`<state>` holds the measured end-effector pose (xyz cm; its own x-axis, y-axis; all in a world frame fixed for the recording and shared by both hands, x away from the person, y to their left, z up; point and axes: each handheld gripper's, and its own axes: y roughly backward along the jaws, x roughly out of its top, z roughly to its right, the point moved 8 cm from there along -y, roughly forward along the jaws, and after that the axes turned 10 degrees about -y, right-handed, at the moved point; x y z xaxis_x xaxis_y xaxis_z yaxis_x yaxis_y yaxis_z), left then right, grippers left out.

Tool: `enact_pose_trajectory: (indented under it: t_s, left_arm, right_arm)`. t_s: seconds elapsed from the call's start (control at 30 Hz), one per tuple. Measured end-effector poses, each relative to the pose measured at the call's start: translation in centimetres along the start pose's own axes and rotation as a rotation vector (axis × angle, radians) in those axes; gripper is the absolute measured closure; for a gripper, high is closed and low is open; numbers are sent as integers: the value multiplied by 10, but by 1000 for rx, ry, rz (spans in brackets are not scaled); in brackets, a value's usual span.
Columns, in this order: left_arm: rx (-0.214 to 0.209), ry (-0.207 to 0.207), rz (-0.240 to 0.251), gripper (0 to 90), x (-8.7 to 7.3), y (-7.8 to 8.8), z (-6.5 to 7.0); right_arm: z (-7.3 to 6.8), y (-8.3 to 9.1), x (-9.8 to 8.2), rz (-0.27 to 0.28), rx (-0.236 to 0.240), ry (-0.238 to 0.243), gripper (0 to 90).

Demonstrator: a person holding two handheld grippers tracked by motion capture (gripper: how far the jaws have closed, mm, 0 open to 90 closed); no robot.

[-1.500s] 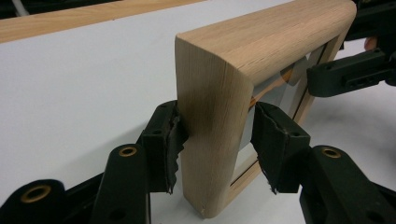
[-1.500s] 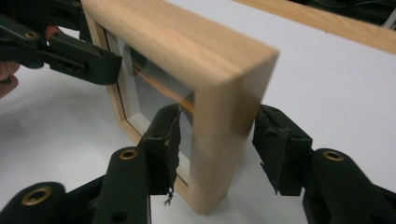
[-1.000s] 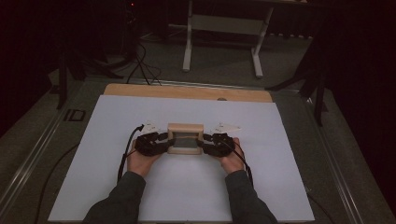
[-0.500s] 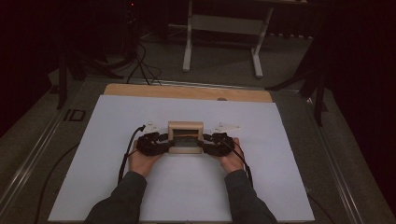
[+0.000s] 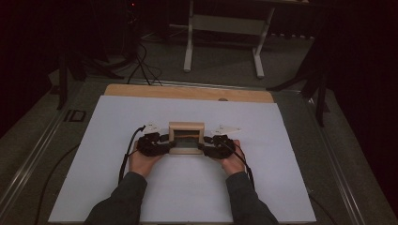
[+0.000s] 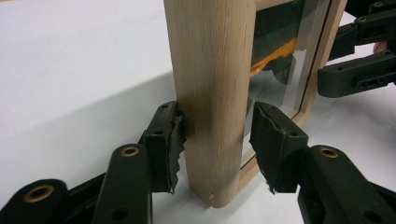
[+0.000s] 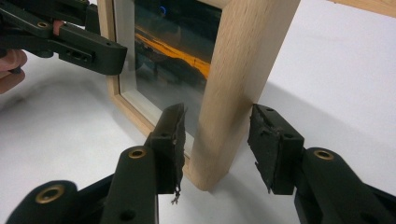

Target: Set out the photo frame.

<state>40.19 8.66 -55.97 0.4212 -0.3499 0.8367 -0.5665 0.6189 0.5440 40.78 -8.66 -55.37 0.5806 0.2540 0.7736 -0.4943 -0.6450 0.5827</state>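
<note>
We saw a white table top (image 5: pixel 187 197) under the high view, with a person's two forearms coming in from the near edge, sleeves dark, wrists angled inward toward each other. Near the middle of the sheet stood a small wooden picture frame (image 5: pixel 187 138), upright, its glass facing the person.

The left hand (image 5: pixel 141 161) lay low on the table, palm down, aiming the left gripper (image 5: pixel 165 146) at the frame's left post. The right hand (image 5: pixel 231 161) mirrored it, pointing the right gripper (image 5: pixel 204 147) at the right post.

In the left gripper view the jaws straddled the post (image 6: pixel 212 93); one pad (image 6: pixel 170 147) sat against the wood or just beside it, the other stood clear, so the claw was open. Its jaws had just been opening.

In the right gripper view the jaws flanked the other post (image 7: pixel 233 98), both pads apart from the wood: open as well, and also just widened.
</note>
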Motion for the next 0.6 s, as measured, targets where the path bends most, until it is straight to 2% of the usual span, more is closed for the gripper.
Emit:
enact_pose_trajectory:
  t_s: [0.3, 0.6]
  left_arm:
    - [5, 5, -10, 476, -1, 1, 0]
    - [19, 13, 7, 451, 0, 13, -3]
  right_arm:
    - [4, 5, 2, 12, -12, -4, 526]
    - [7, 14, 3, 19, -19, -6, 501]
